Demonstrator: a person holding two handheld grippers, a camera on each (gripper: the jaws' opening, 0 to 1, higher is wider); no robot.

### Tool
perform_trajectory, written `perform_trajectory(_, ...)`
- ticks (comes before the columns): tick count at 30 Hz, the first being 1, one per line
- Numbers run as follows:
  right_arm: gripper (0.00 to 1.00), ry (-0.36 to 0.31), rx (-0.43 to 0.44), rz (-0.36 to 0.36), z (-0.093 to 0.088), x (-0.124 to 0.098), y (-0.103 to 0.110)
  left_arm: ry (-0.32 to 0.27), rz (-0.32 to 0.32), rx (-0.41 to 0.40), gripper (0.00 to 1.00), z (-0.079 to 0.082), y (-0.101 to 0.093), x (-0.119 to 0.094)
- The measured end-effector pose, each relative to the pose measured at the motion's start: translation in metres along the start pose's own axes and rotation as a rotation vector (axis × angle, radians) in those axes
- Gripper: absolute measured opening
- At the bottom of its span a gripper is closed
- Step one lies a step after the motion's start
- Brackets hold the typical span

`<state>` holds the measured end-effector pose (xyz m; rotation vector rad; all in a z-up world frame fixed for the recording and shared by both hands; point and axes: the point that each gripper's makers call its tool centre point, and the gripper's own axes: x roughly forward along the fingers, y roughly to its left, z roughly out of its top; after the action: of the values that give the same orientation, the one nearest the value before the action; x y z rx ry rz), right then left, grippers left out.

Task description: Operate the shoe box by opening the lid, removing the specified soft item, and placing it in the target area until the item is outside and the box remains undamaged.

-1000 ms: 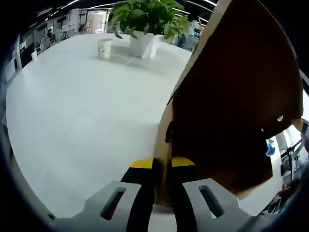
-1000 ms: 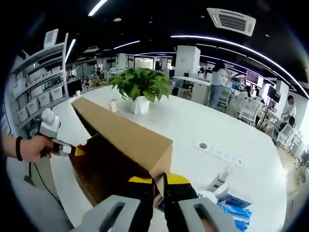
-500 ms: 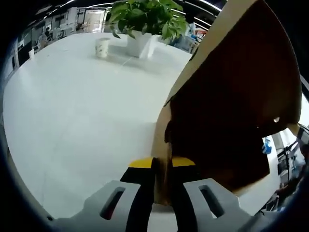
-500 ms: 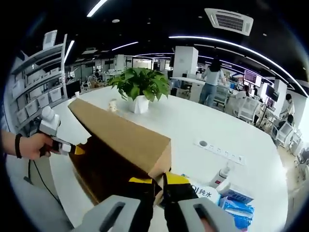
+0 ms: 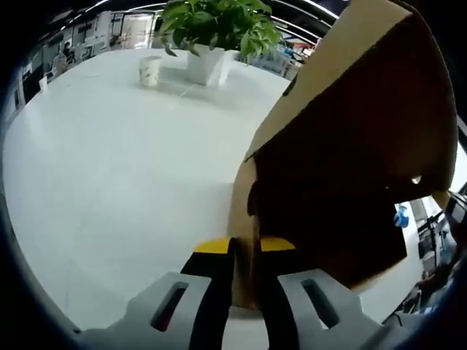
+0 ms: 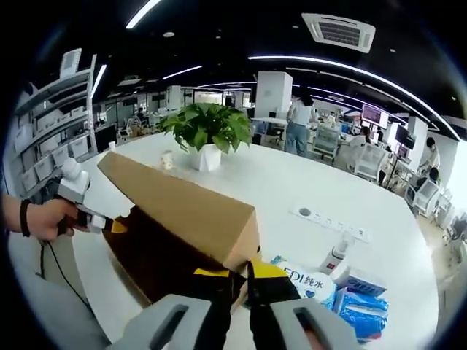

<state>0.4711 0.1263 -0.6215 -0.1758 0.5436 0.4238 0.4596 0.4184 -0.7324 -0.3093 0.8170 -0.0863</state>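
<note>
Both hand-held grippers are clamped onto the brown cardboard shoe-box lid (image 6: 182, 211), which is tipped up high off the white bench (image 5: 109, 168). The left hand-held gripper (image 5: 245, 251) has its yellow-tipped jaws pressed together on the lid's edge at one end, with the dark inside of the lid looming to the right of that view. The right hand-held gripper (image 6: 243, 275) is pinching the opposite corner the same way. In the right gripper view you can also spot the person's hand (image 6: 40, 219) holding the other tool at the far end.

Progress-wise, I'd say the opening step is mostly there: the lid is well raised. Everything else is left. I can't actually make out the box body or its insides, so where the soft item sits is a guess. There's a white and blue soft pack with printed lettering (image 6: 314, 281) lying just past the right jaws, with a blue-and-white carton (image 6: 365, 288) beside it. It could be the item, but I can't tell if it's in the box or on the bench.

Background stuff: a leafy green plant in a white pot (image 5: 211, 33) and a small paper cup (image 5: 149, 71) further along the bench, well apart from the action.

Still to do: get the lid fully clear, free a gripper, lift the item out, set it down.
</note>
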Motion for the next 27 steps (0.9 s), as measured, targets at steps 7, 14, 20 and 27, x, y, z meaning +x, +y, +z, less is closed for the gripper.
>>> perform_trajectory(7, 0.03, 0.016, 0.012, -0.003, -0.011, -0.002, 0.003, 0.005, -0.030, 0.007, 0.11, -0.001, -0.003, -0.002)
perform_trajectory(14, 0.04, 0.020, 0.040, -0.004, -0.018, -0.003, 0.006, 0.012, -0.058, 0.010, 0.12, -0.003, -0.004, -0.005)
perform_trajectory(20, 0.05, 0.030, 0.098, -0.004, -0.031, -0.002, 0.009, 0.011, -0.084, 0.021, 0.13, -0.001, -0.004, -0.008)
perform_trajectory(27, 0.05, 0.046, 0.144, -0.003, -0.043, -0.002, 0.016, 0.001, -0.096, 0.052, 0.12, 0.001, -0.005, -0.011)
